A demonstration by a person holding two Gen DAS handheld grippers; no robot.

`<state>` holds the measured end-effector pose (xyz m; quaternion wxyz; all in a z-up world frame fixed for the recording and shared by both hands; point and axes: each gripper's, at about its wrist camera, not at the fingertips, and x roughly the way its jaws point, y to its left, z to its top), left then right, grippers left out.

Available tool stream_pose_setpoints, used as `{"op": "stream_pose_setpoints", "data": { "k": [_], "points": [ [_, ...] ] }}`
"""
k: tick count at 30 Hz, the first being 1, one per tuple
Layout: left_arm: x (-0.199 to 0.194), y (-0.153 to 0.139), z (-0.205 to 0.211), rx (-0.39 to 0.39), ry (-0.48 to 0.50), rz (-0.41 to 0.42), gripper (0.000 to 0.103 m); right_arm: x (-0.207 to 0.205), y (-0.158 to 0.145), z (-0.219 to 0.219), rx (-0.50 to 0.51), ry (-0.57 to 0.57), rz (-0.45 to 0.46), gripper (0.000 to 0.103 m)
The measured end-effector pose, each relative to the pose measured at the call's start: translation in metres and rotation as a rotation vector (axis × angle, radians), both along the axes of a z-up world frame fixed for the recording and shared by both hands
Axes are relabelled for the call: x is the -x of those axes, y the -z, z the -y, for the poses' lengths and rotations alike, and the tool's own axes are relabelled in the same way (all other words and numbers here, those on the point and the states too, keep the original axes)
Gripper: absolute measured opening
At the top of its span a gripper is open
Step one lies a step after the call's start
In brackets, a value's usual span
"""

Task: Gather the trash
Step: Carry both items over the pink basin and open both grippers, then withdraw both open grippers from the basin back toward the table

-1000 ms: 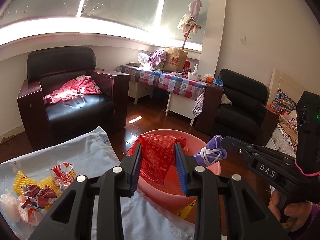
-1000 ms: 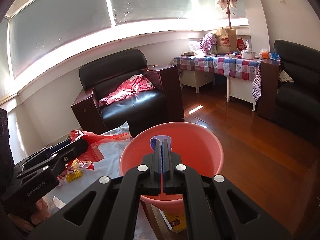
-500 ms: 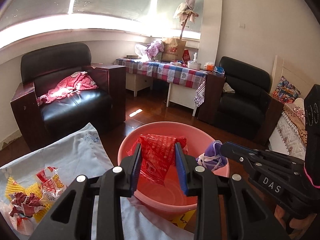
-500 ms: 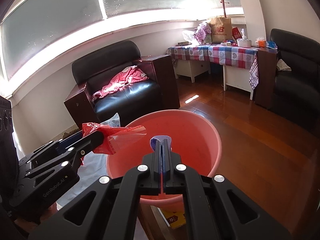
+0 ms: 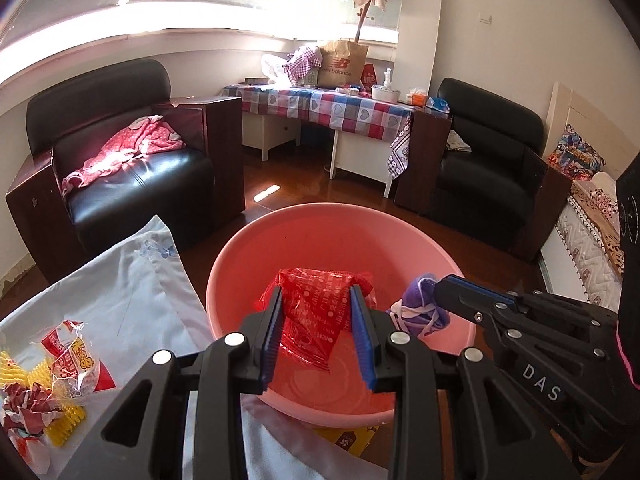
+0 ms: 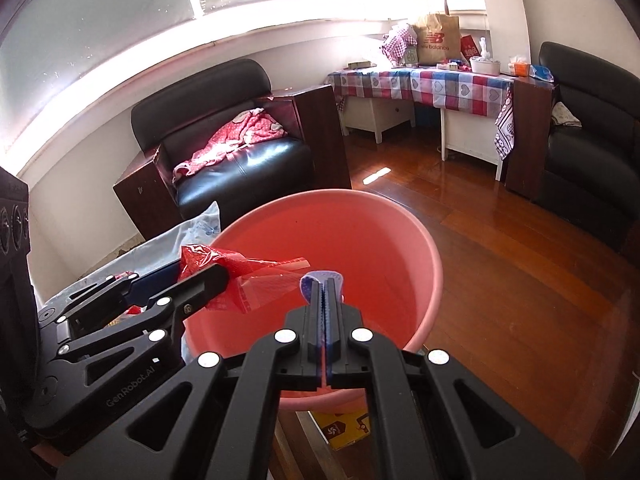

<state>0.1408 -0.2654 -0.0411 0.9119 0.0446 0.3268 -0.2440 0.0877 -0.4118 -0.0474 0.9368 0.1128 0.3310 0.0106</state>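
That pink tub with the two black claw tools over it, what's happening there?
A person is collecting trash with two hand-held grippers. The left gripper grips a red plastic wrapper above the pink basin, while the right gripper is clamped on a small purple item over the same basin. Neither piece has been dropped in yet. More snack wrappers lie on the pale cloth beside the basin.

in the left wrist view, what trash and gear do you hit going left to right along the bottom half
crumpled snack wrappers on the pale cloth → red plastic bag in the left gripper → purple and white wad in the right gripper
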Motion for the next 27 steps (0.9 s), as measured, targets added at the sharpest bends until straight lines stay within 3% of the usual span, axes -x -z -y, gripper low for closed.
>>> {"op": "stream_pose_setpoints", "data": {
  "k": [11, 15, 18, 27],
  "points": [
    [-0.019, 0.025, 0.000, -0.024, -0.012, -0.114, 0.033, -0.008, 0.016, 0.005, -0.012, 0.011, -0.056, 0.001],
    [-0.021, 0.030, -0.001, -0.031, -0.032, -0.136, 0.038, -0.010, 0.020, 0.004, -0.005, 0.011, -0.069, 0.001],
    [-0.020, 0.029, -0.002, -0.036, -0.026, -0.131, 0.051, -0.010, 0.023, 0.004, -0.004, 0.013, -0.075, 0.001],
    [-0.015, 0.017, -0.013, 0.020, -0.031, -0.146, 0.058, -0.010, 0.029, 0.004, -0.007, 0.019, -0.105, 0.001]
  ]
}}
